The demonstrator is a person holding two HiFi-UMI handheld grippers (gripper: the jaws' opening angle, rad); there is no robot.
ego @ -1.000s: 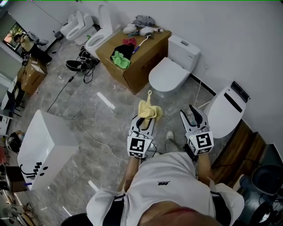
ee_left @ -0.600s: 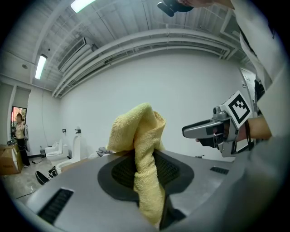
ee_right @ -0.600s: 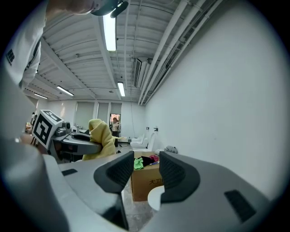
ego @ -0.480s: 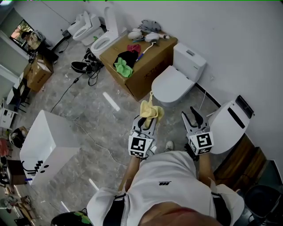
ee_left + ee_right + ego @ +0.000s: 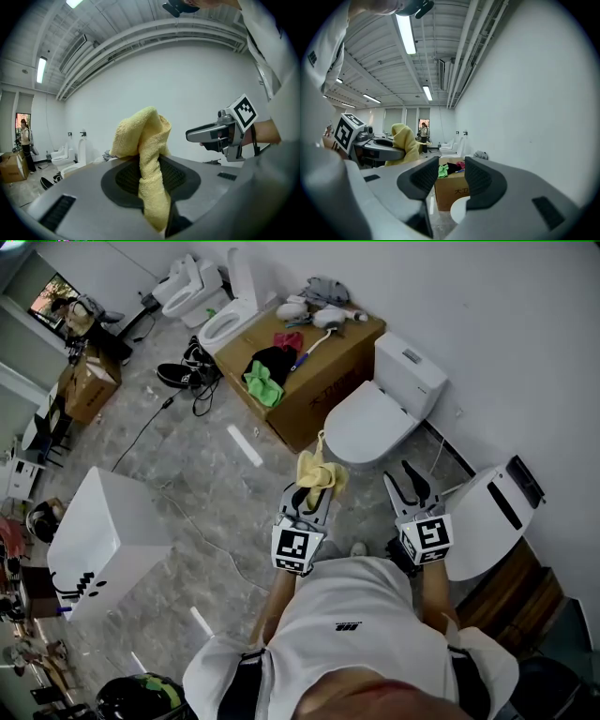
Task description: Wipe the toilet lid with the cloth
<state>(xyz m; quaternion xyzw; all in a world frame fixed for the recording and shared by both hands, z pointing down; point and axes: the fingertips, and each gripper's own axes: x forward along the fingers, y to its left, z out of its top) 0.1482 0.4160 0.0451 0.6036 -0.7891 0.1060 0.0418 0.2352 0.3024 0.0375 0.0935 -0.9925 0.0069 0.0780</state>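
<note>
Clamped in the left claw (image 5: 312, 493): the yellow cloth (image 5: 319, 472), pinched at its middle, bunched above the pads, with one tail hanging down between them. Held in the air, short of the closed toilet lid (image 5: 367, 424) ahead and slightly to the right, with no contact yet. Judged as the approach step, with no wiping begun. Carried alongside: the right claw (image 5: 412, 482), parted a little, with nothing between the pads. Showed only a box and the lid's near edge through that gap.

Called for next, most likely: a reach forward, a lowering of the cloth until flat on the lid, then strokes across it. Looked wiser to press with the bunched part than with the hard tips.

Round about, from the left: a white cabinet (image 5: 103, 540) on the floor, a dark cable (image 5: 141, 432) trailing beyond it, a pair of shoes (image 5: 183, 371). Then a cardboard box (image 5: 323, 381) just beside the toilet, with a green rag (image 5: 262, 385) and other oddments on top. Farther right, a second toilet (image 5: 487, 512) near the right claw. Found nothing lying on the lid, nor between it and the cloth.
</note>
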